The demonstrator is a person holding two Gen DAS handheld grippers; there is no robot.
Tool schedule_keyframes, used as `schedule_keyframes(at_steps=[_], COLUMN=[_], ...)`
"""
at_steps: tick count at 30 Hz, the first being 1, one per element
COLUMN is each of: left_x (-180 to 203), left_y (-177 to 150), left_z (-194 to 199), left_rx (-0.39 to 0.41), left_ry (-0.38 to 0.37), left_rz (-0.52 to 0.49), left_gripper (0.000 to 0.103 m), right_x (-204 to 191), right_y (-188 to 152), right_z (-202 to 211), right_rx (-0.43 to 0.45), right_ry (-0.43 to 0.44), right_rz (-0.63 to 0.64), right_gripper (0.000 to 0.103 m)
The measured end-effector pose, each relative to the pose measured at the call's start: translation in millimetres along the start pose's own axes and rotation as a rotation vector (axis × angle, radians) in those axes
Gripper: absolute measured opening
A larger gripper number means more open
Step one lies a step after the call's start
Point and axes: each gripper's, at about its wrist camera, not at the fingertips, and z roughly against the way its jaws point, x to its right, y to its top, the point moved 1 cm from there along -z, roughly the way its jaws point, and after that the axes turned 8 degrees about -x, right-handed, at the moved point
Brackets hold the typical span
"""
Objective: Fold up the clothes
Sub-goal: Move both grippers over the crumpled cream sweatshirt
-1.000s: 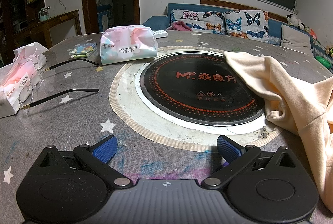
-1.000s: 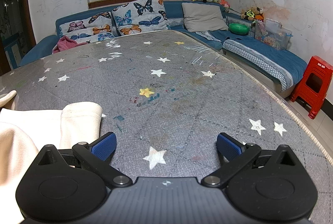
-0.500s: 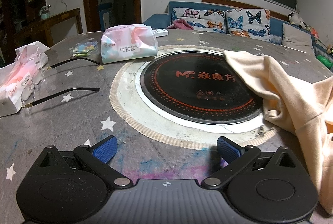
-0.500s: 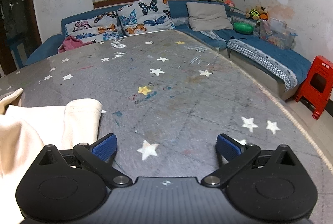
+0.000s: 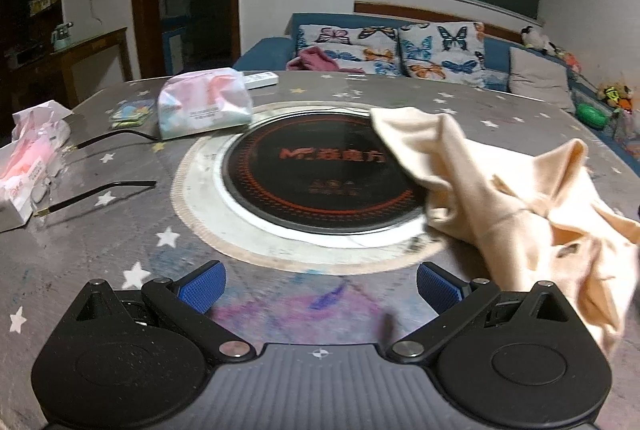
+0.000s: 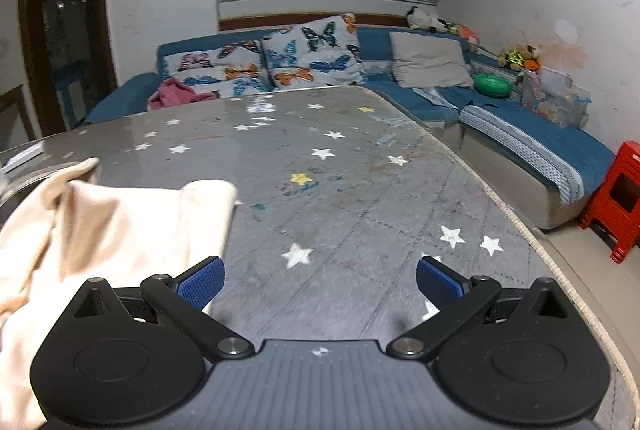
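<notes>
A crumpled cream garment (image 5: 516, 202) lies on the grey star-patterned table (image 5: 120, 230), one end over the edge of the black round hob (image 5: 324, 178). It also shows in the right wrist view (image 6: 100, 230) at the left. My left gripper (image 5: 320, 288) is open and empty above the table's near edge, left of the garment. My right gripper (image 6: 320, 284) is open and empty above bare table, its left finger (image 6: 200, 282) next to the garment's edge.
A pastel tissue pack (image 5: 204, 108), a remote (image 5: 262, 80), a small packet (image 5: 134, 112), black glasses arms (image 5: 100, 194) and a wipes pack (image 5: 28, 162) lie on the left. A blue sofa (image 6: 500, 122) and a red stool (image 6: 618, 198) stand beyond the table's right edge.
Both grippers have risen and pulled back, so more of the table and room shows. The garment now shows raised folds. Both grippers stay open.
</notes>
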Motion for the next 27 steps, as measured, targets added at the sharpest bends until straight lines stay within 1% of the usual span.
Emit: schedule_keyframes(at_steps=[8,17,21,27], left_x=[20.4,37.5,43.4,51.1], left_y=[-4.3,-9.1,-9.9,-11.9], left_z=[18.3,30.2,35.4,40.5], left_rx=[-0.002,-0.016,-0.018,-0.034], left_ry=[-0.052,-0.081,-0.089,-0.082], left_rz=[-0.015,-0.037,-0.040,-0.049], left_gripper=[0.103,0.103,0.103,0.103], right_x=[-15.6,-34.1,-41.3,-53.3], right_y=[-15.1,-30.3,-36.9,-48.7], right_z=[32.3,62.2,73.0,83.3], right_rx=[0.023,0.058,0.072,0.084], right_ry=[0.047,0.098,0.110,0.126], right_rz=[0.074,0.123,0.138,0.179], right_gripper=[0.103,0.103,0.103,0.103])
